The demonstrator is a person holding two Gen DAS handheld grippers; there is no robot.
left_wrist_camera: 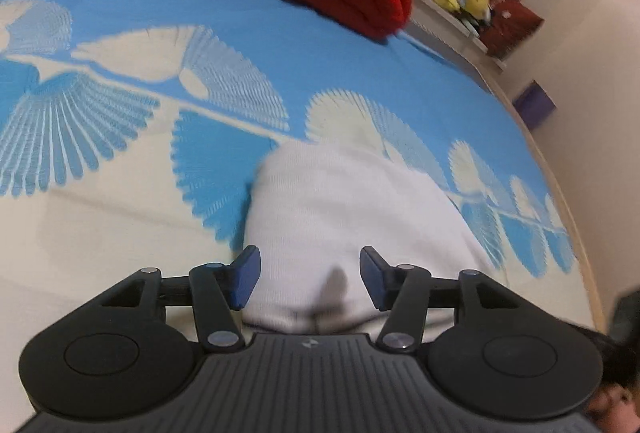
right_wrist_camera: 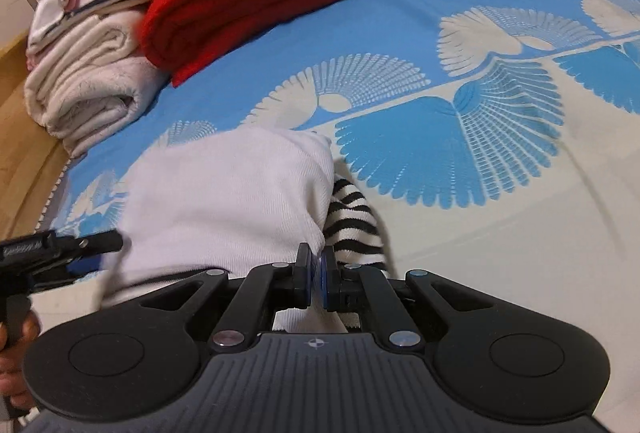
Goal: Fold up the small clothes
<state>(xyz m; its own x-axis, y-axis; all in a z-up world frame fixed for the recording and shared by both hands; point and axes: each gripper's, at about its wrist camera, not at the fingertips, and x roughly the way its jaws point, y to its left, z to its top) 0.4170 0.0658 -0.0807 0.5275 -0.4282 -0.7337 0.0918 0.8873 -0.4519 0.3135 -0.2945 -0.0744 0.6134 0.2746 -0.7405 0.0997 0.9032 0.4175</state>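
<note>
Now you are partway through folding the small white knit garment (right_wrist_camera: 224, 201) on the blue and cream patterned bedspread (right_wrist_camera: 460, 217).
Your right gripper (right_wrist_camera: 316, 275) is pinching its edge tight, your left gripper (left_wrist_camera: 308, 275) is hanging open above it, and the black-and-white striped part (right_wrist_camera: 352, 229) is sticking out, so folding is left.
</note>
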